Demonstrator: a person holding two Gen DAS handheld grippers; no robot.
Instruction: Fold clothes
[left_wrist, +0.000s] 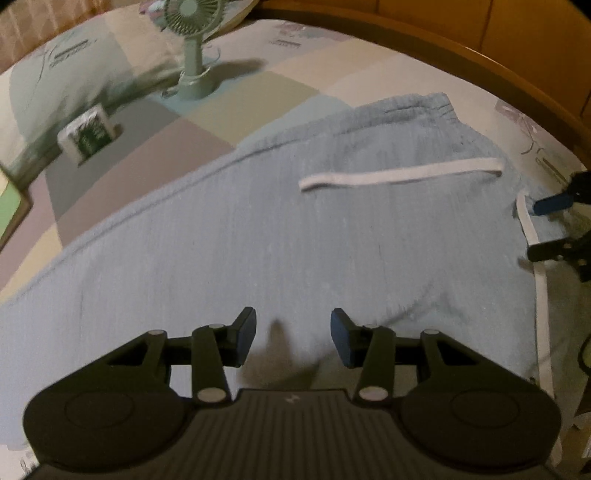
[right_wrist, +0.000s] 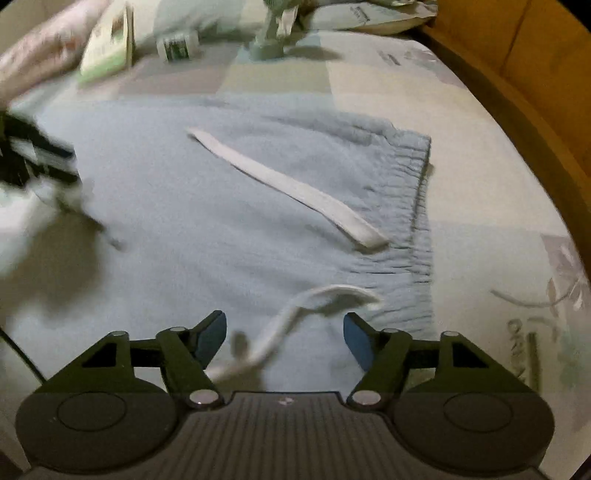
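Light blue trousers (left_wrist: 280, 236) lie flat on the bed, their elastic waistband (left_wrist: 417, 105) at the far right. One white drawstring (left_wrist: 402, 175) rests across the fabric. My left gripper (left_wrist: 293, 338) hovers open over the leg part, nothing between its fingers. In the right wrist view the same trousers (right_wrist: 192, 206) fill the middle, waistband (right_wrist: 419, 206) to the right. My right gripper (right_wrist: 284, 338) is open just above the cloth, and the second white drawstring (right_wrist: 295, 321) curls between its fingers, blurred. The right gripper (left_wrist: 550, 229) also shows at the left view's right edge.
A patchwork bedsheet (left_wrist: 236, 107) covers the bed, with a wooden frame (left_wrist: 509, 66) along the right. A small green desk fan (left_wrist: 194, 48), a white box (left_wrist: 88, 134) and pillows (left_wrist: 59, 74) sit at the far side. The left gripper (right_wrist: 33, 155) appears blurred at the right view's left edge.
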